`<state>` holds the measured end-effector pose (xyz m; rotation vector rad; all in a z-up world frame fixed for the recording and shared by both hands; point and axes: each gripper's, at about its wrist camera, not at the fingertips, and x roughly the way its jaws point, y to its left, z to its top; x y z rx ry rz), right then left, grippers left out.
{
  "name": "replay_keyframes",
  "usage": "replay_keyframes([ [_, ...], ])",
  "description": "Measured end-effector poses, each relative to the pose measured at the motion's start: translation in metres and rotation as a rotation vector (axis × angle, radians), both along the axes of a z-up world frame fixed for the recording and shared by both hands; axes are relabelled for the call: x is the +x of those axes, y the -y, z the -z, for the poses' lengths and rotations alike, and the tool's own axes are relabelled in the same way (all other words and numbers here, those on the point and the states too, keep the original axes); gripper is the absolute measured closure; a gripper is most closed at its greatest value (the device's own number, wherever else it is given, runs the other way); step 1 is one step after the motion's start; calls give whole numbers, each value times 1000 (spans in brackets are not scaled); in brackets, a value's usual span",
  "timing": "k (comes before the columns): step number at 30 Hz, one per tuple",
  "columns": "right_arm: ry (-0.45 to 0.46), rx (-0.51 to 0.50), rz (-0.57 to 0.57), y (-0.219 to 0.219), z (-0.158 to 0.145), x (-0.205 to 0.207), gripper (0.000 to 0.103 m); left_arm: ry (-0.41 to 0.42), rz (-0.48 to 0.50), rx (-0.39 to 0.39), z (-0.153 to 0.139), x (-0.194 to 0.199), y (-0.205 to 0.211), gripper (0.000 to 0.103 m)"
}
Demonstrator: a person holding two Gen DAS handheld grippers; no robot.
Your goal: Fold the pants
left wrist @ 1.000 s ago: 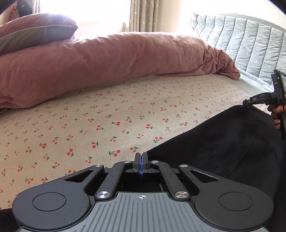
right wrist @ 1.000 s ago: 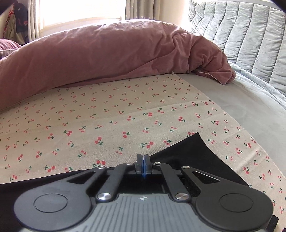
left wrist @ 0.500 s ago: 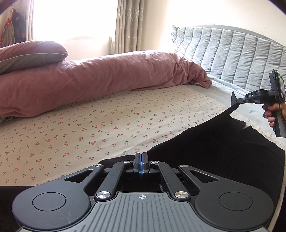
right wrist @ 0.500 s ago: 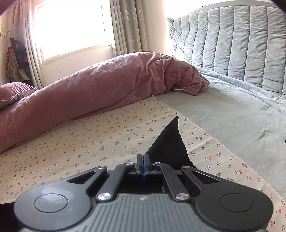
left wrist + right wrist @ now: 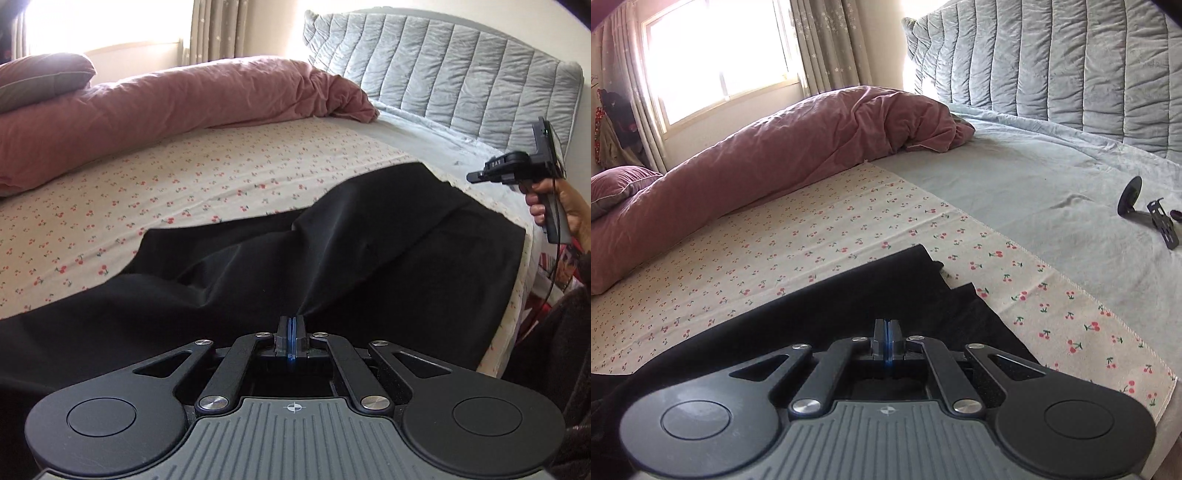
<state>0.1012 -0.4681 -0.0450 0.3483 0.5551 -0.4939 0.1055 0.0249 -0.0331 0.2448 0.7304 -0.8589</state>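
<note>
Black pants point(image 5: 332, 251) lie rumpled on the cherry-print sheet point(image 5: 184, 177) of the bed. My left gripper point(image 5: 291, 323) is shut on a raised ridge of the pants cloth. In the left wrist view my right gripper point(image 5: 476, 176) is held in a hand above the pants' far right edge, apart from the cloth, its jaws shut and empty. In the right wrist view my right gripper point(image 5: 887, 328) is shut, with the pants' end point(image 5: 886, 288) lying flat below it.
A rolled pink duvet point(image 5: 166, 107) and a pillow point(image 5: 40, 77) lie along the far side. A grey quilted headboard point(image 5: 443, 77) stands at the right. Small black parts point(image 5: 1148, 218) lie on the grey sheet. The bed edge point(image 5: 517, 295) is at the right.
The right gripper has let go of the pants corner it held up; the cloth now lies flat. The left gripper has risen and pulled back, still pinching the pants.
</note>
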Motion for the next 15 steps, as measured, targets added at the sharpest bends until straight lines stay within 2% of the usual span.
replay_keyframes([
  [2, 17, 77, -8, 9, 13, -9, 95, -12, 10, 64, 12, -4, 4, 102],
  [4, 28, 172, -1, 20, 26, -14, 77, 27, 25, 122, 20, -14, 9, 96],
  [5, 32, 211, 5, 25, 31, -17, 71, 58, 36, 124, 21, -21, 10, 92],
  [6, 46, 252, 5, 29, 36, -24, 59, 98, 45, 116, 19, -28, 12, 88],
  [7, 57, 278, 5, 32, 38, -26, 56, 136, 50, 99, 16, -35, 13, 70],
  [8, 65, 300, 3, 35, 40, -28, 56, 172, 53, 77, 13, -40, 15, 43],
  [9, 75, 322, 2, 38, 42, -30, 55, 217, 59, 46, 10, -46, 17, 32],
  [11, 88, 375, 11, 44, 47, -30, 54, 267, 94, 15, 6, -54, 26, 28],
  [15, 84, 440, 29, 47, 59, -23, 54, 267, 189, 11, 11, -60, 57, 28],
])
